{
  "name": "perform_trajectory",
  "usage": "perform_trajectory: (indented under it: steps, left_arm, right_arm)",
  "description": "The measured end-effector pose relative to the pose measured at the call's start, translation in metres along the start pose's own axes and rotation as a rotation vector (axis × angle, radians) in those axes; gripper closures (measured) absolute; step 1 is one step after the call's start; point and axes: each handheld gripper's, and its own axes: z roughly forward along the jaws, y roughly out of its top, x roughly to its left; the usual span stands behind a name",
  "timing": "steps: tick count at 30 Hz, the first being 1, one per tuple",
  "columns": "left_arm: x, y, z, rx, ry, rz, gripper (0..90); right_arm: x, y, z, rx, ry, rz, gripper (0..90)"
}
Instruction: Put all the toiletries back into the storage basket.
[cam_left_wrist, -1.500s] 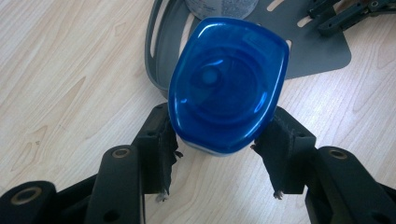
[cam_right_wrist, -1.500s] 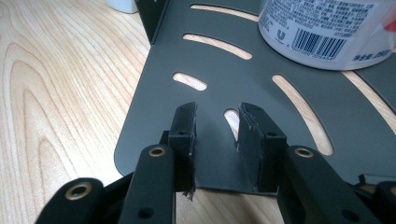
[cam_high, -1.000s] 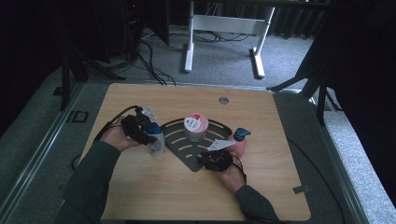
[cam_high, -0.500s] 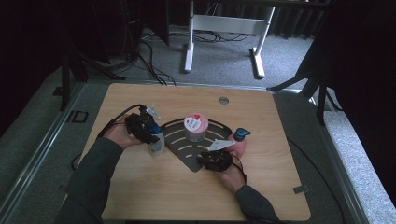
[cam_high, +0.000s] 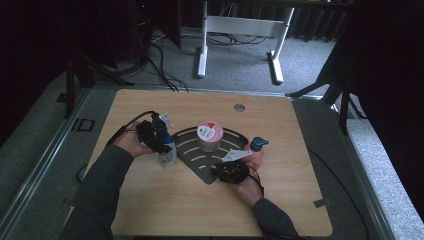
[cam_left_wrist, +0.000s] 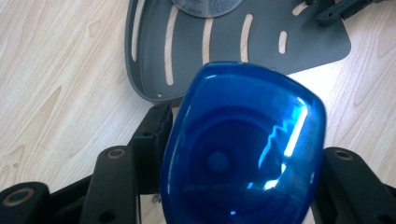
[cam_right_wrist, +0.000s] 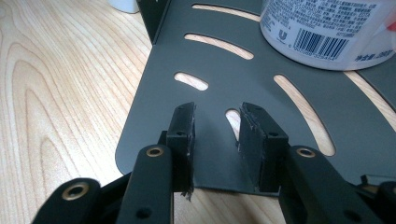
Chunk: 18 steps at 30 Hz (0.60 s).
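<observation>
Left hand-held gripper (cam_high: 162, 140) is clamped on the blue-capped bottle (cam_left_wrist: 243, 149), standing on the surface just left of the dark slotted tray (cam_high: 200, 160). Right hand-held gripper (cam_right_wrist: 215, 123) hovers with jaws apart over the tray's near corner, gripping nothing. Its view shows the barcode on the white jar (cam_right_wrist: 327, 28) in the tray.

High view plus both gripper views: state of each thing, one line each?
Left tongs: shut on the blue-capped bottle.
Blue-capped bottle: upright, gripped, beside the rack.
Right tongs: open, above the rack's edge.
Grey slotted rack: flat on the table.
White jar: upright on rack.
</observation>
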Motion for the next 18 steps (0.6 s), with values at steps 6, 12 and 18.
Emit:
perform_trajectory:
  steps: [6,12,18]
  left_arm:
    - [0.0008,0.0006,0.0026,0.003,-0.016,0.002,46.2]
    - [0.0010,0.0026,0.0055,0.024,-0.015,0.012,46.5]
    - [0.0010,0.0076,0.0062,0.030,-0.020,0.022,46.4]
  right_arm:
    - [0.0000,0.0000,0.0000,0.000,-0.001,0.000,66.1]
    - [0.0000,0.0000,0.0000,0.000,0.000,0.000,66.0]
    - [0.0000,0.0000,0.0000,0.000,-0.001,0.000,66.0]
